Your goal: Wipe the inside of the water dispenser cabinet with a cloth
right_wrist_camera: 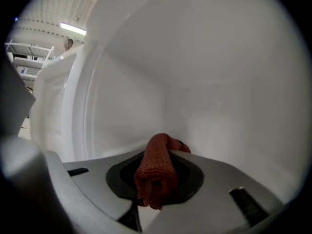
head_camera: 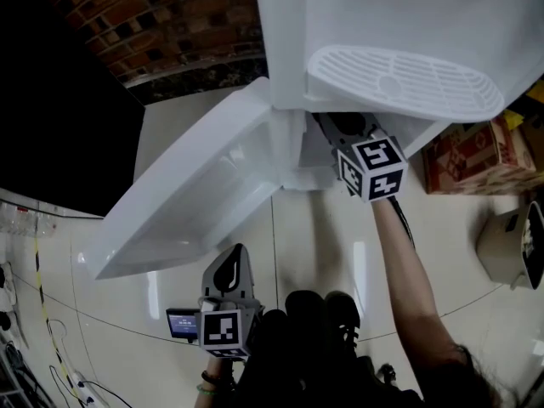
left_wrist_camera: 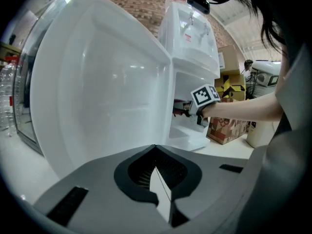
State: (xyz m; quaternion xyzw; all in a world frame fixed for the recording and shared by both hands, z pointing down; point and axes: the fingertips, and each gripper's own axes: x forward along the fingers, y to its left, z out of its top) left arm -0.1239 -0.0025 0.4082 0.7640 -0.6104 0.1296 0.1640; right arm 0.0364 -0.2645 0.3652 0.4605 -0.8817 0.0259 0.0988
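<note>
The white water dispenser (head_camera: 399,32) stands with its lower cabinet door (head_camera: 195,194) swung wide open to the left. My right gripper reaches into the cabinet; its marker cube (head_camera: 372,168) shows at the opening and the jaws are hidden in the head view. In the right gripper view the right gripper (right_wrist_camera: 158,155) is shut on a bunched red-orange cloth (right_wrist_camera: 156,172), close to the white inner wall (right_wrist_camera: 209,82). My left gripper (head_camera: 231,266) hangs back low in front of the door, shut and empty (left_wrist_camera: 156,152). From there the cloth (left_wrist_camera: 181,108) peeks out at the cabinet mouth.
A cardboard box (head_camera: 476,155) and a pale round bin (head_camera: 510,245) sit on the floor right of the dispenser. Cables (head_camera: 25,372) lie at the lower left, and a brick wall (head_camera: 153,15) runs behind. The drip tray (head_camera: 408,79) juts out above the cabinet.
</note>
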